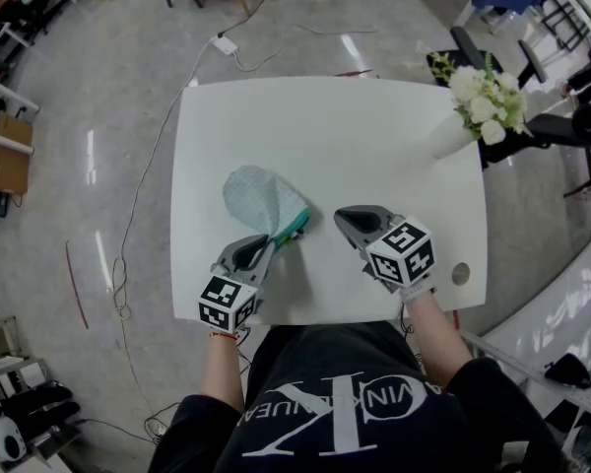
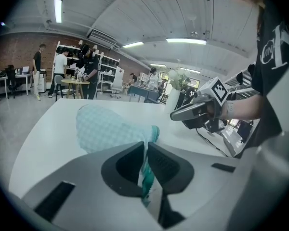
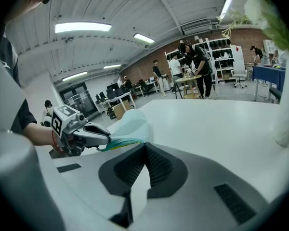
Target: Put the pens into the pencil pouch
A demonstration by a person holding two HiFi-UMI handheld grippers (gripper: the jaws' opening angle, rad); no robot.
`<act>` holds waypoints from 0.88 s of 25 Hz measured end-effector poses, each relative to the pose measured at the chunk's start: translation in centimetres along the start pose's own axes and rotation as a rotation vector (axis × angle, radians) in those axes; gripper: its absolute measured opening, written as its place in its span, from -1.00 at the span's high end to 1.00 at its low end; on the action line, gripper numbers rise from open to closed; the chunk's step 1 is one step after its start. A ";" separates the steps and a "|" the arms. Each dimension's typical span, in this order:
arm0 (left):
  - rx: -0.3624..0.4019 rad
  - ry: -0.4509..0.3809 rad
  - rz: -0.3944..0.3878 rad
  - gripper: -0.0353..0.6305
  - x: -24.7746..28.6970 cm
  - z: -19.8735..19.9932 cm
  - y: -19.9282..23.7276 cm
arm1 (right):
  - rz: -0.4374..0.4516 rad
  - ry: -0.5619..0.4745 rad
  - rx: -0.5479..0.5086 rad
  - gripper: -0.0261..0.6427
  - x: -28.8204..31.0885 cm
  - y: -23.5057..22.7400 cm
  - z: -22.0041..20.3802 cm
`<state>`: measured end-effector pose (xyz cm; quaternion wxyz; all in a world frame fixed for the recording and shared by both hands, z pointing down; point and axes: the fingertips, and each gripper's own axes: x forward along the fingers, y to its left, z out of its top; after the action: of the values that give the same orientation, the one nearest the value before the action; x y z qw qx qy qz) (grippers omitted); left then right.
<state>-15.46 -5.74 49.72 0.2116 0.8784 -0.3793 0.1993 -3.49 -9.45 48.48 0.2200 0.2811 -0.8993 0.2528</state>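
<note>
Pinching pouch (image 1: 264,200), left hand-held gripper (image 1: 273,243); right hand-held gripper (image 1: 342,216) pressed together; shirt (image 1: 347,414) seemingly "CK".

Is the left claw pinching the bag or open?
Pinching: the left claw is shut on the teal edge of the pencil pouch.

My left gripper (image 1: 273,245) pinching the pencil pouch (image 1: 261,203), near edge, white table (image 1: 374,136), my right gripper (image 1: 341,216) apart beside it

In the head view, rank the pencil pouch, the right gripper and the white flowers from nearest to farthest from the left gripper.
1. The pencil pouch, pinched between the jaws of the left gripper.
2. The right gripper, shut and empty, to its right.
3. The white flowers, at the far right corner of the table.
</note>
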 end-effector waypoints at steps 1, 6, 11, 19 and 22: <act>-0.008 -0.006 0.001 0.83 -0.1 0.1 0.1 | 0.000 0.000 0.000 0.89 0.0 0.0 0.0; -0.098 -0.086 0.025 0.68 -0.8 1.2 1.3 | -0.003 -0.002 0.005 0.89 0.1 0.0 0.1; -0.140 -0.162 0.103 0.69 -2.2 2.7 3.4 | -0.014 -0.032 0.003 0.89 -0.1 -0.2 0.7; -0.105 -0.283 0.267 0.87 -4.9 5.7 6.2 | -0.050 -0.155 -0.046 0.89 -1.7 -0.7 3.4; -0.071 -0.325 0.315 0.88 -6.1 7.4 6.6 | -0.069 -0.223 -0.065 0.89 -2.8 -0.9 5.0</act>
<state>-22.88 -10.15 41.94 0.1446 0.8211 -0.5475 0.0721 -2.12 -11.85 43.43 0.1363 0.3312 -0.9155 0.1831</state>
